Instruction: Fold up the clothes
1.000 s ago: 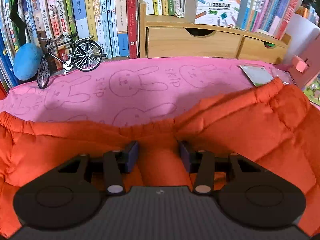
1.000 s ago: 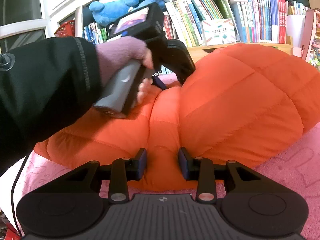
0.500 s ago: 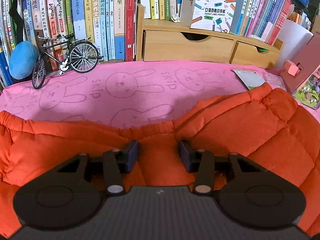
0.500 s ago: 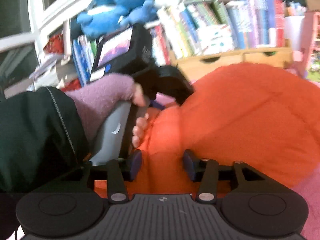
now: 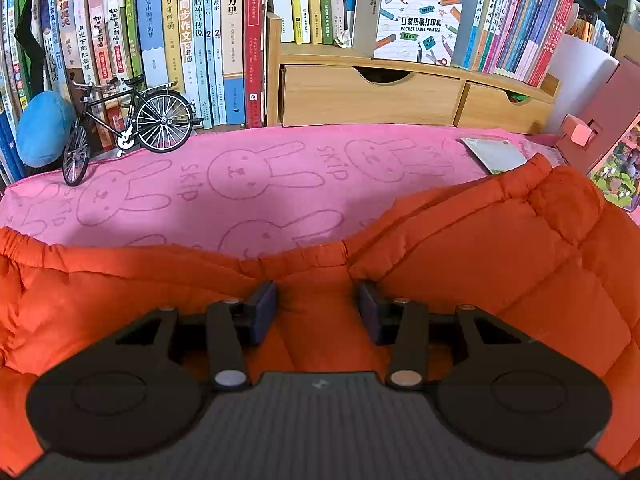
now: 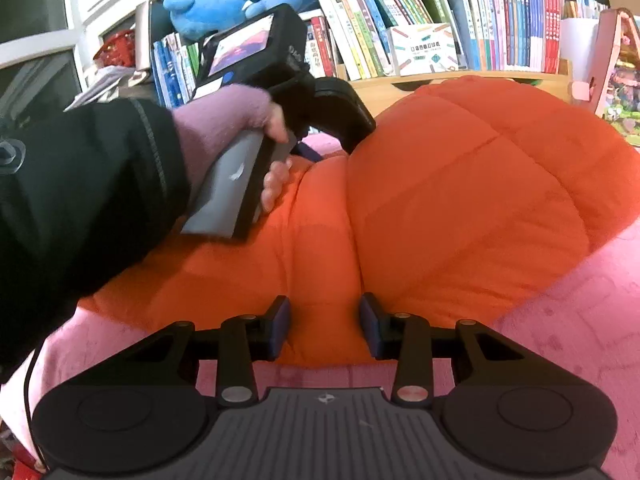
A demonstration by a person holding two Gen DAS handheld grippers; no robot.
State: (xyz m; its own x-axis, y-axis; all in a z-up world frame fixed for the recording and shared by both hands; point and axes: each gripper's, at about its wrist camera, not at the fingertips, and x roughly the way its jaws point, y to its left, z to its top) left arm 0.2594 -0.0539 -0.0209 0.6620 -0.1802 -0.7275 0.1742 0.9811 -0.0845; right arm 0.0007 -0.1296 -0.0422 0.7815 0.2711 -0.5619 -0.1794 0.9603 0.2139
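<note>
**Both tools on the orange padded garment**

The orange padded garment (image 5: pixel 500 264) fills the lower frame, lying on the pink bunny-print cloth (image 5: pixel 256 184). The left tool (image 5: pixel 318 308) pinches its elastic hem. The right tool (image 6: pixel 322 328) is closing, a puffy fold between its pads.

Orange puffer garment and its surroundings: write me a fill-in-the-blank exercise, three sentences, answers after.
1. The quilted puffer garment is coloured ____.
2. The pink towel under it is printed with outlines of ____.
3. By the books at the towel's far left edge stands a model ____.

Missing words: orange; rabbits; bicycle
</note>
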